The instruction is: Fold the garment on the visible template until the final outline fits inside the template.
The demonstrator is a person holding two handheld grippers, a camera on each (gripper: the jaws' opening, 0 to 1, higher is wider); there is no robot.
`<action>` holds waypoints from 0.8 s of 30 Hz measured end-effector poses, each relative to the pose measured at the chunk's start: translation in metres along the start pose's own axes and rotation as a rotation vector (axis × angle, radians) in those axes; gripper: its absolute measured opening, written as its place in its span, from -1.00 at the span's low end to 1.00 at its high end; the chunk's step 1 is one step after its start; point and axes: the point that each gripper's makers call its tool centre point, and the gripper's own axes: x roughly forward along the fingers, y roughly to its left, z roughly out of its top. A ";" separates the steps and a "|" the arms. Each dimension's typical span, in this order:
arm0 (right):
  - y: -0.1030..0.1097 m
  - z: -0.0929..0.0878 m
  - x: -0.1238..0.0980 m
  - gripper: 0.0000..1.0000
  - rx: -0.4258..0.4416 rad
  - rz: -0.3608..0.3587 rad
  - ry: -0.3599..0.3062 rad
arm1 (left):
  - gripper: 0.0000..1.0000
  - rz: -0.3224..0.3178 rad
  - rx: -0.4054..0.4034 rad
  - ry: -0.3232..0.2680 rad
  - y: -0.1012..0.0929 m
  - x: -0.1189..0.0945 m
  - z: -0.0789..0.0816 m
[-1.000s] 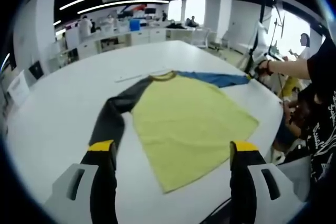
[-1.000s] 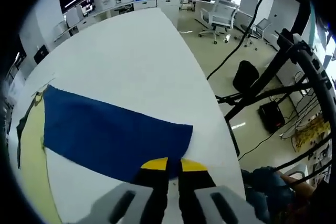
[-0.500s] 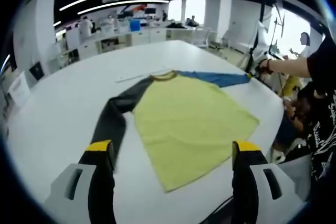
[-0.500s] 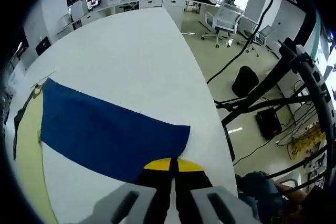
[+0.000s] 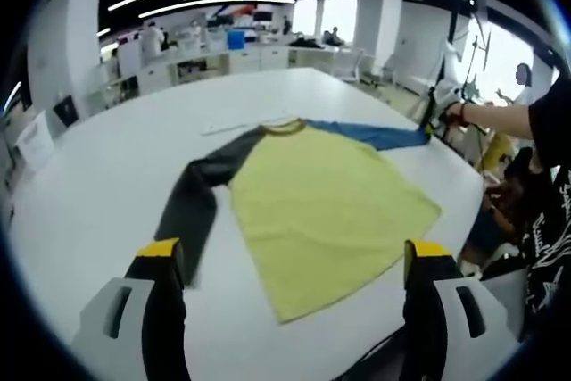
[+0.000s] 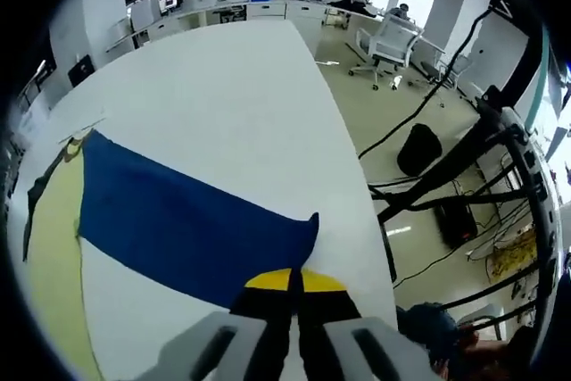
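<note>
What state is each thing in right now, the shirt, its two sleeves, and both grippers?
Shirt: spread flat on the white table, unfolded.
Blue sleeve: stretched out, cuff end pinched.
Dark sleeve: lying loose beside the body, free.
Right gripper: shut on the blue sleeve's cuff.
Left gripper: open, above the table, holding nothing.

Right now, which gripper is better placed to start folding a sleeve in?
Likely the right. The right gripper is shut on the blue sleeve at its cuff. The left gripper is open, above the table, holding nothing, short of the dark sleeve.
</note>
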 end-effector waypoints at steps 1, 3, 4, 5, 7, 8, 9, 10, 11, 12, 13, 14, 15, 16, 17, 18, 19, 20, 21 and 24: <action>0.002 0.002 -0.002 -1.00 -0.004 0.001 -0.004 | 0.99 0.000 0.000 0.001 0.000 0.000 0.000; 0.007 0.004 -0.005 -1.00 -0.010 0.010 -0.007 | 0.99 -0.005 0.004 0.001 0.000 0.000 -0.001; 0.008 0.006 -0.006 -1.00 -0.008 0.012 -0.006 | 0.99 -0.005 0.002 0.001 0.000 -0.001 -0.001; 0.011 0.008 -0.008 -1.00 -0.005 0.013 -0.007 | 0.99 -0.011 0.003 0.002 -0.001 -0.001 -0.001; 0.013 0.011 -0.010 -1.00 -0.006 0.013 -0.003 | 0.99 -0.015 0.002 0.007 -0.002 -0.001 -0.002; 0.017 0.014 -0.011 -1.00 -0.013 0.017 -0.002 | 0.99 -0.020 0.002 0.009 -0.003 -0.001 -0.003; 0.021 0.017 -0.013 -1.00 -0.016 0.024 -0.007 | 0.99 -0.025 -0.003 0.012 -0.003 -0.002 -0.004; 0.024 0.019 -0.014 -1.00 -0.020 0.031 -0.008 | 0.99 -0.028 -0.005 0.012 -0.004 -0.002 -0.004; 0.027 0.022 -0.015 -1.00 -0.025 0.040 -0.014 | 0.99 -0.031 -0.005 0.013 -0.004 -0.003 -0.004; 0.038 0.023 -0.020 -1.00 -0.033 0.057 -0.026 | 0.99 -0.033 -0.004 0.014 -0.004 -0.003 -0.005; 0.043 0.024 -0.022 -1.00 -0.039 0.065 -0.028 | 0.99 -0.033 -0.002 0.017 -0.004 -0.003 -0.005; 0.049 0.025 -0.026 -1.00 -0.055 0.071 -0.032 | 0.99 -0.033 0.001 0.019 -0.004 -0.003 -0.005; 0.052 0.027 -0.027 -1.00 -0.064 0.073 -0.036 | 0.99 -0.033 0.005 0.017 -0.004 -0.003 -0.005; 0.057 0.029 -0.029 -1.00 -0.070 0.078 -0.039 | 0.99 -0.036 0.005 0.014 -0.004 -0.003 -0.004; 0.061 0.031 -0.030 -1.00 -0.072 0.085 -0.042 | 0.99 -0.039 0.005 0.010 -0.004 -0.003 -0.004; 0.065 0.034 -0.032 -1.00 -0.077 0.097 -0.049 | 0.99 -0.046 -0.001 0.005 -0.004 -0.003 -0.003; 0.069 0.037 -0.034 -1.00 -0.078 0.103 -0.054 | 0.99 -0.050 -0.009 0.006 -0.004 -0.002 -0.004; 0.074 0.039 -0.035 -1.00 -0.082 0.111 -0.057 | 0.99 -0.050 -0.009 0.007 -0.004 -0.002 -0.005; 0.078 0.040 -0.036 -1.00 -0.088 0.118 -0.056 | 0.99 -0.050 -0.007 0.008 -0.004 -0.002 -0.005; 0.092 0.046 -0.042 -1.00 -0.111 0.136 -0.066 | 0.99 -0.056 -0.001 0.010 -0.005 -0.002 -0.006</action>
